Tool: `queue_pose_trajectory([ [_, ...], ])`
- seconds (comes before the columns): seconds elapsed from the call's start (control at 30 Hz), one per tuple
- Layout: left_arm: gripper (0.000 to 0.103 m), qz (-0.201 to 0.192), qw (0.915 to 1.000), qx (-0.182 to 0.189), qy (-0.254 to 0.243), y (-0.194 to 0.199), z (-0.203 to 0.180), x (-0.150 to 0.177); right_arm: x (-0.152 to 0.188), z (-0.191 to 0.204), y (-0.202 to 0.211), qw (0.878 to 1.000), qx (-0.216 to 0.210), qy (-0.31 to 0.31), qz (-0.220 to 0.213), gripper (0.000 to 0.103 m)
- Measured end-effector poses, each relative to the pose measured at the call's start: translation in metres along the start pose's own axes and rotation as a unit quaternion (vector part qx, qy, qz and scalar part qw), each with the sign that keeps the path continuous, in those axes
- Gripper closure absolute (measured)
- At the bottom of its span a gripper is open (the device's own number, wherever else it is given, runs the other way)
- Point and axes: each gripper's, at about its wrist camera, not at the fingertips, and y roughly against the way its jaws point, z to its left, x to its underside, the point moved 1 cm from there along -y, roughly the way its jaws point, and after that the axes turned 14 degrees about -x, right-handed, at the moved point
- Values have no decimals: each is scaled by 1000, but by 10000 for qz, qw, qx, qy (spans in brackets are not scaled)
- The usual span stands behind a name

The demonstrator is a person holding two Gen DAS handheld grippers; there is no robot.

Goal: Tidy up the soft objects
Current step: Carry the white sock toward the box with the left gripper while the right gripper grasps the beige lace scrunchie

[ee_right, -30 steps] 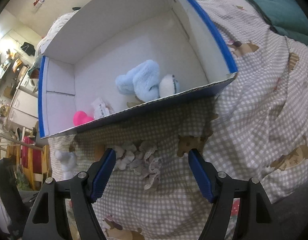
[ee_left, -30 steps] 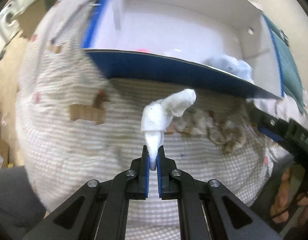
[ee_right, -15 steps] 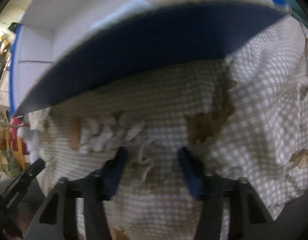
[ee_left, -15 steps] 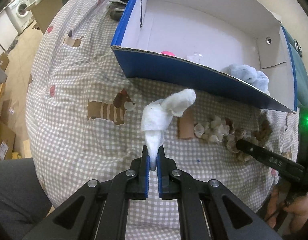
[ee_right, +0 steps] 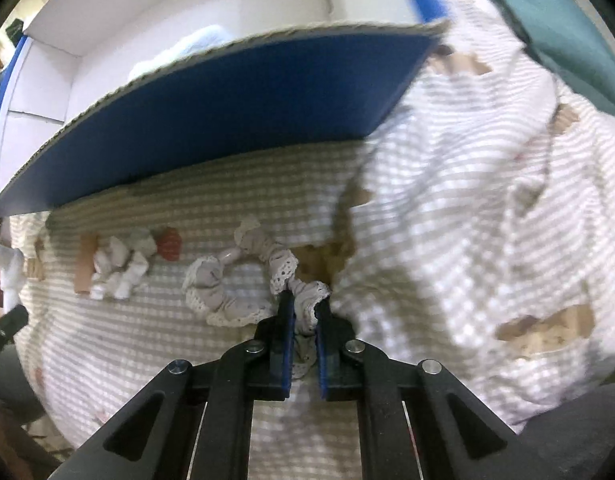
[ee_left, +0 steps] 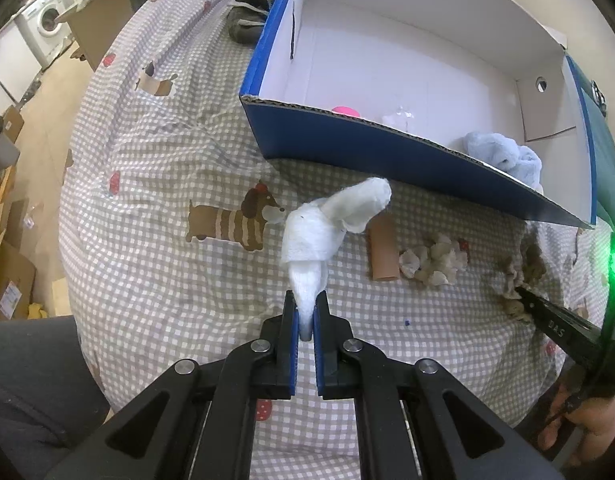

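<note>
Blue pads of the left gripper [ee_left: 306, 316] pinch a white sock [ee_left: 327, 224] above the checked sheet [ee_left: 155, 280]. Right gripper [ee_right: 305, 312], marked "DAS", has just closed on a lace scrunchie [ee_right: 243, 280] lying before the blue box [ee_left: 347, 144]; 1 more scrunchie [ee_left: 435, 262] lies nearby.

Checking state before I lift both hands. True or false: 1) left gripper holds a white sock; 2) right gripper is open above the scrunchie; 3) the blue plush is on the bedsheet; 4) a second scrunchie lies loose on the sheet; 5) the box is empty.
1) The left gripper holds the white sock: true.
2) The right gripper is open: false, its jaws have just closed on the lace scrunchie.
3) The blue plush is on the sheet: false, it is inside the box.
4) A second scrunchie lies loose: true.
5) The box is empty: false.
</note>
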Motion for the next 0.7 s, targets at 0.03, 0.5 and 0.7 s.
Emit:
queue_pose_trajectory([
  [0.03,97,-12,10000,-12,-1,0,0,0,1,-2,4,10000,-14,-30,-60,93],
  [0.5,97,-398,9992,68,59,32,10,5,24,34,93,9872,-1379,247,-765,93],
  [0.7,97,-680,9977,80,-1,55,6,6,11,63,104,9727,-2012,519,-1033,93],
])
